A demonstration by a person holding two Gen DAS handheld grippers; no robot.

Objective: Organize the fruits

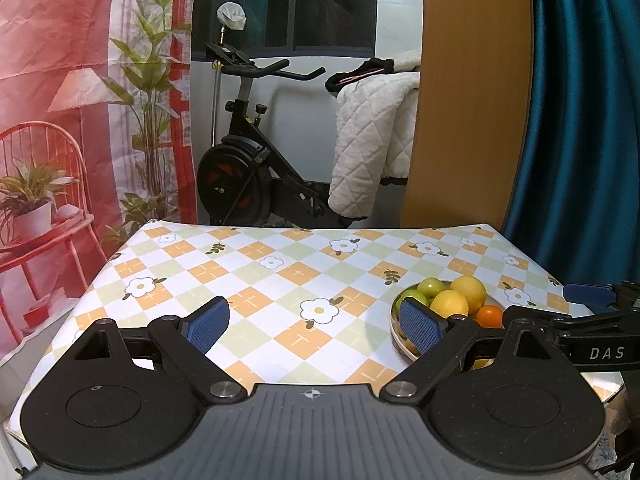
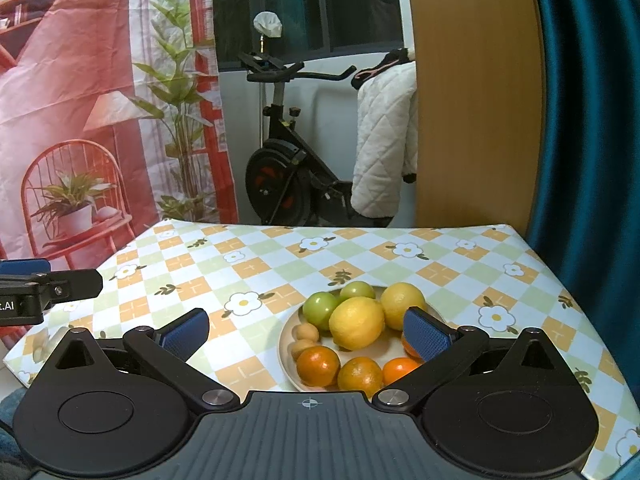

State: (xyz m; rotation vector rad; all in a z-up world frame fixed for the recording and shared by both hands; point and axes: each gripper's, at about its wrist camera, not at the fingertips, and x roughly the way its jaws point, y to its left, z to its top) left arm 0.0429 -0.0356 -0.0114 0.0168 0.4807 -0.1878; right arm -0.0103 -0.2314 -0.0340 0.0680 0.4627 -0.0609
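We see the fruit all gathered on one pale plate (image 2: 285, 344), at lower centre of the right wrist view: two lemons (image 2: 356, 322) and two green fruits (image 2: 320, 307) toward the back, oranges (image 2: 318, 365) along the near rim, and two small tan fruits (image 2: 306, 334) at its left edge. No fruit shows on the flowered tablecloth (image 2: 280, 272) around it. That fits either a sorted plate or a heap waiting to be spread out, and we cannot tell which. Our right gripper (image 2: 306, 338) hangs over the plate with its fingers wide apart and nothing between them; our left gripper (image 1: 316, 322) sits over bare cloth at lower centre of its view, fingers likewise spread and empty. If we pick from here, we should take an outer fruit, close gently on its widest part, and keep clear of the piled lemons, which could roll.
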